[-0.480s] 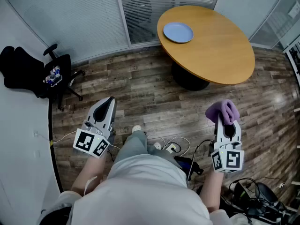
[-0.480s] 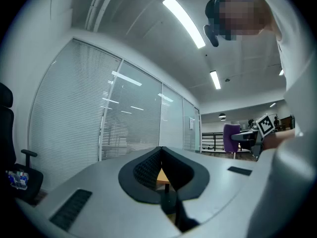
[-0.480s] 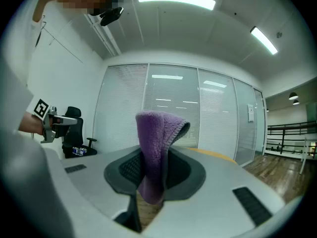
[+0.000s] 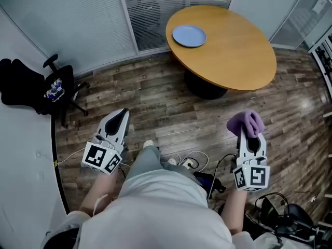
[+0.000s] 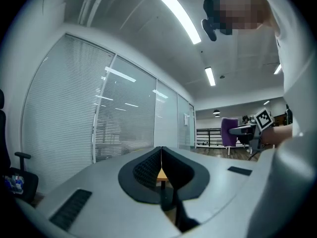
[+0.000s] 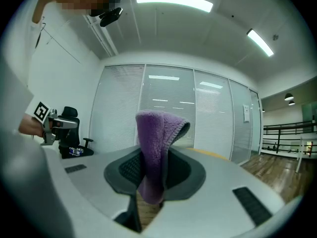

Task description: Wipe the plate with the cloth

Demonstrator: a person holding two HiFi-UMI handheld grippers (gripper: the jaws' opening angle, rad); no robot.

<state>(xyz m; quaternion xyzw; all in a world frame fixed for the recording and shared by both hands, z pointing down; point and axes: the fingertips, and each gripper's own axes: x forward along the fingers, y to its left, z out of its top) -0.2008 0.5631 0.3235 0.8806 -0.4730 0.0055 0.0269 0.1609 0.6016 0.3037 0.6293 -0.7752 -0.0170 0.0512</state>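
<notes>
Plate (image 4: 189,36), pale blue, on the far-left part of a round wooden table (image 4: 233,51) in the head view, well apart from both grippers held over the plank floor (image 4: 166,102); left gripper (image 4: 122,116) bare, right gripper (image 4: 250,131) topped by a purple cloth (image 4: 246,122). Left gripper view: jaws pressed together, nothing between them. Right gripper view: jaws clamped on the cloth, its folded top standing above them.
</notes>
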